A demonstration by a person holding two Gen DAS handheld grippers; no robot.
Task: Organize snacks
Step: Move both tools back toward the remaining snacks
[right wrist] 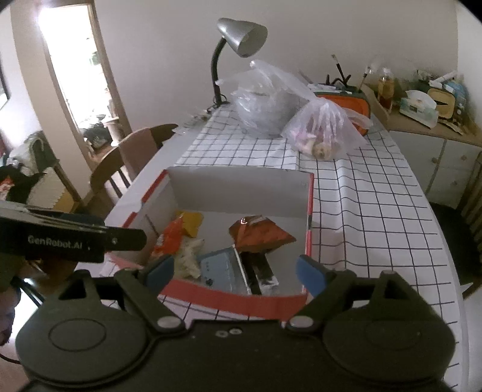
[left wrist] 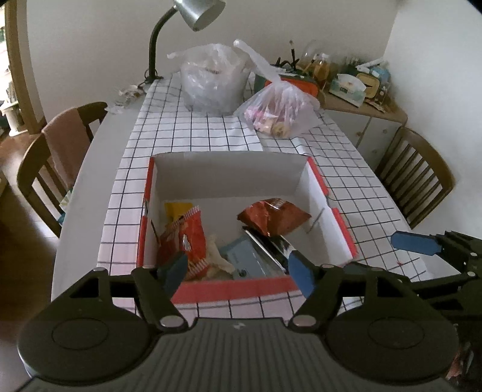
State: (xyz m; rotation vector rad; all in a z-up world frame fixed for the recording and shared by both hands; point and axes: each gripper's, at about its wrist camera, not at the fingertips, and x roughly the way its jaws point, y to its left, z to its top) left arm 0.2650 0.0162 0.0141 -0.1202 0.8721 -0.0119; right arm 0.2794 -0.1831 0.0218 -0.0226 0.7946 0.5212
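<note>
- The snacks sit inside the open box [left wrist: 229, 175] — a white box with red edges, near the front edge of the tabletop [left wrist: 90, 187], on the checked cloth [left wrist: 192, 132].
- In the box lie a brown-red chip bag [left wrist: 272, 218], an orange packet [left wrist: 188, 238] leaning by the left wall, a yellow pack [left wrist: 177, 209] behind it, a pale blue box [left wrist: 241, 256] and a dark flat pack [left wrist: 271, 248]. They are all in one place, so they look tidy and easy to carry.
- The left gripper [left wrist: 238, 271] hangs over the box's near wall. Its jaws are spread wide and hold nothing.
- The right gripper [right wrist: 236, 274] hangs beside it, also over the near wall — jaws apart, nothing in them. I think both have let go so they can fetch more.
- Toward the far edge sits a small bag of treats [left wrist: 278, 113], knotted shut, maybe next to go in.
- A bigger clear bag [left wrist: 214, 80] and a grey lamp [left wrist: 198, 12] stand behind it.
</note>
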